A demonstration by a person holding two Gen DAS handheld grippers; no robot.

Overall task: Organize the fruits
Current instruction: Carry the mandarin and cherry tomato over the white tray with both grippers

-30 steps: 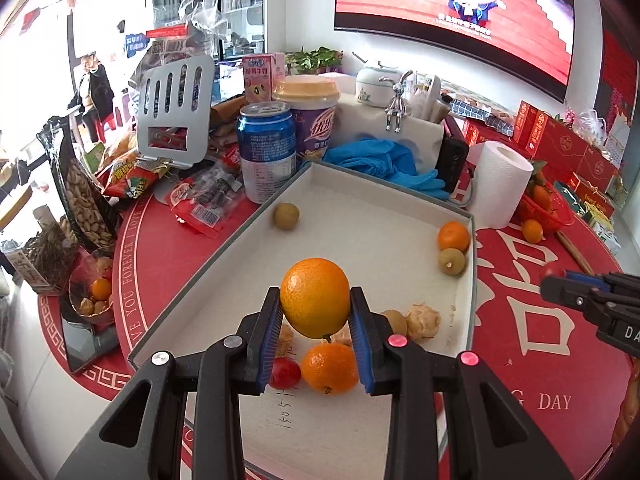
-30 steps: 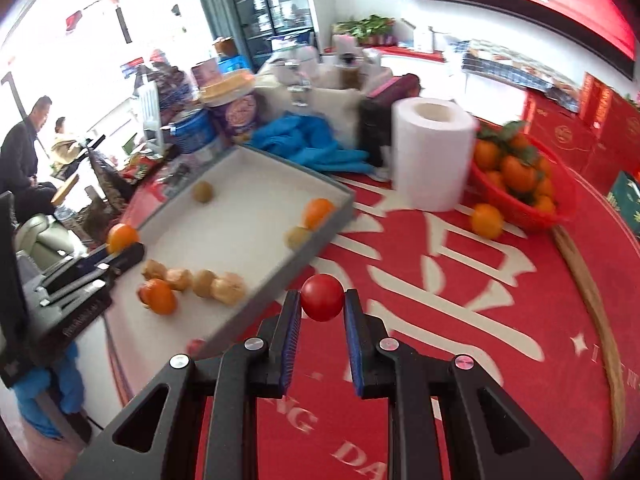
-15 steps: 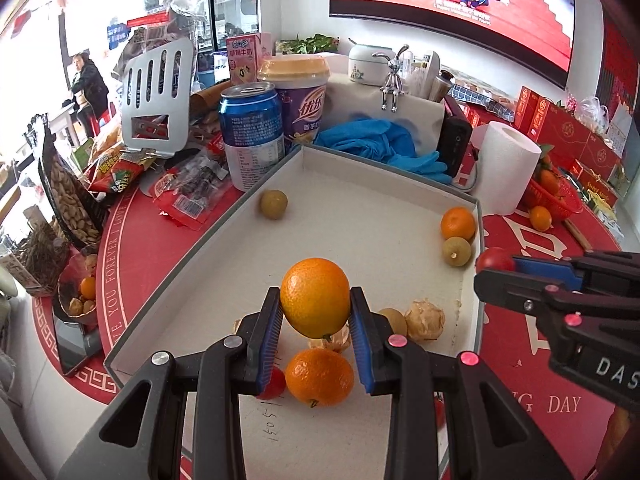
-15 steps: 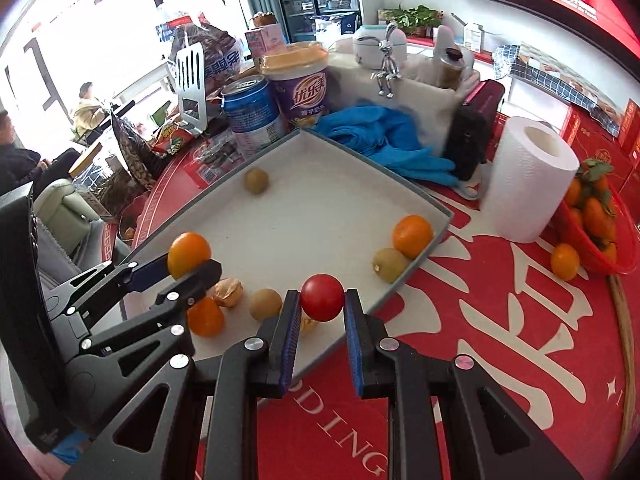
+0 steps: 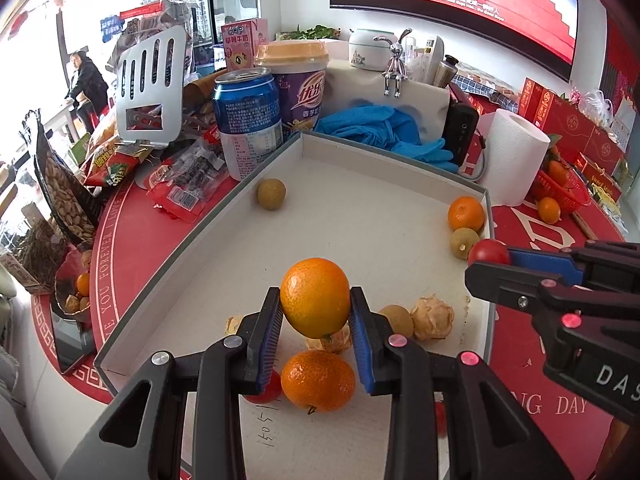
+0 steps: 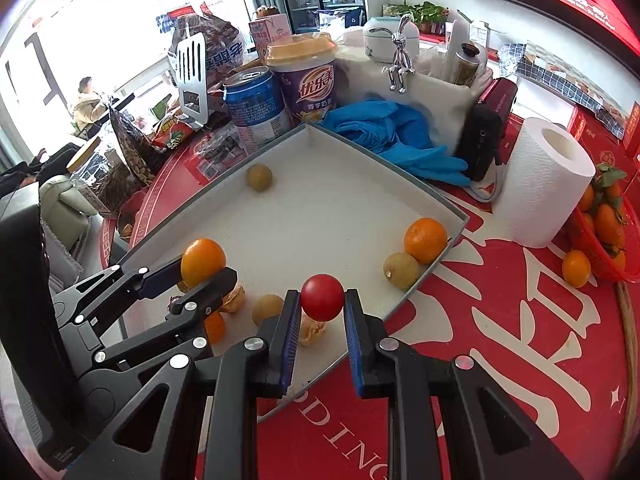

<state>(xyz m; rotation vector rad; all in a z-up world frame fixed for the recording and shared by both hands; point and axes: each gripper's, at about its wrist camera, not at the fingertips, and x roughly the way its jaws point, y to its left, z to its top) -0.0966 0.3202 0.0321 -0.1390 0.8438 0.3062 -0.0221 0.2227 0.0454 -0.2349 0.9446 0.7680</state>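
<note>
Left wrist view: left gripper clamps an orange between its blue pads, held above the near end of the white tray. Directly below lie a second orange, a cherry tomato half hidden by the left finger, and several husked or peeled pieces whose kind I cannot tell. Right gripper enters from the right edge over the tray's right wall, jaws clenched on another cherry tomato.

Right wrist view: that tomato sits pinched at the fingertips of the right gripper, over the tray's near right rim. An orange and a brownish round fruit rest in the right corner; one more brownish fruit sits alone near the far left wall.

Judgement: both fruits look ready for placing, likely like with like.
- Lower each before letting go; round fruit dropped from height would probably roll on the flat tray floor.
- Set the orange beside the lower one, not on top.
- Grippers are near each other; place one at a time.
- Tomato is soft; release gently.
</note>
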